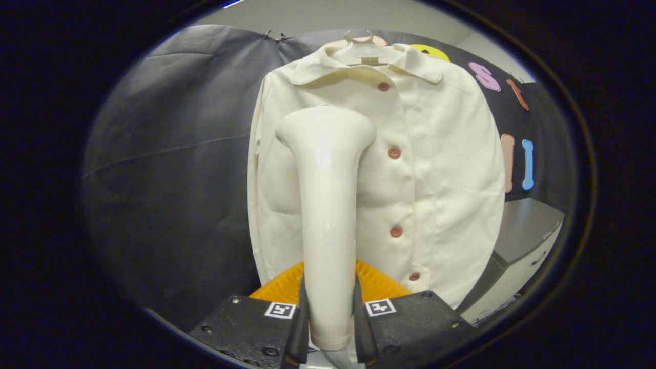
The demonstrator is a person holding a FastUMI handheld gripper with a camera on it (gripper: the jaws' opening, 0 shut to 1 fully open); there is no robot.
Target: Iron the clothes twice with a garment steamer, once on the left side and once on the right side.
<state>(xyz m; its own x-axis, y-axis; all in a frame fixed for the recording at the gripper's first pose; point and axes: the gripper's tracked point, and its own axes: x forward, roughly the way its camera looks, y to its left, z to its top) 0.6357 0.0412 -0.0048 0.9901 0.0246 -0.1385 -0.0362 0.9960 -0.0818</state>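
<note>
Gripper [330,328] clenched on the garment steamer [328,205]: both fingers press the sides of its handle near the lower end, one finger each side. Steamer stands upright between the fingers, cream-white and glossy, handle rising to a flared head. Head sits in front of the jacket's chest, on the side left of the button row; whether it touches the cloth I cannot tell. An orange ribbed part [376,284] shows just behind the handle, low, above the fingers.

Jacket [441,174] beyond the steamer, cream, collared, hung on a pale hanger [365,51] against the dark cloth wall [174,169]. Four reddish-brown buttons [394,152] run down the front, all fastened. Faint creases across the lower front. One sleeve hangs straight along the jacket's left edge.

Beside the jacket, low on the right, a grey-topped white cabinet [523,241] with a drawer handle.
</note>
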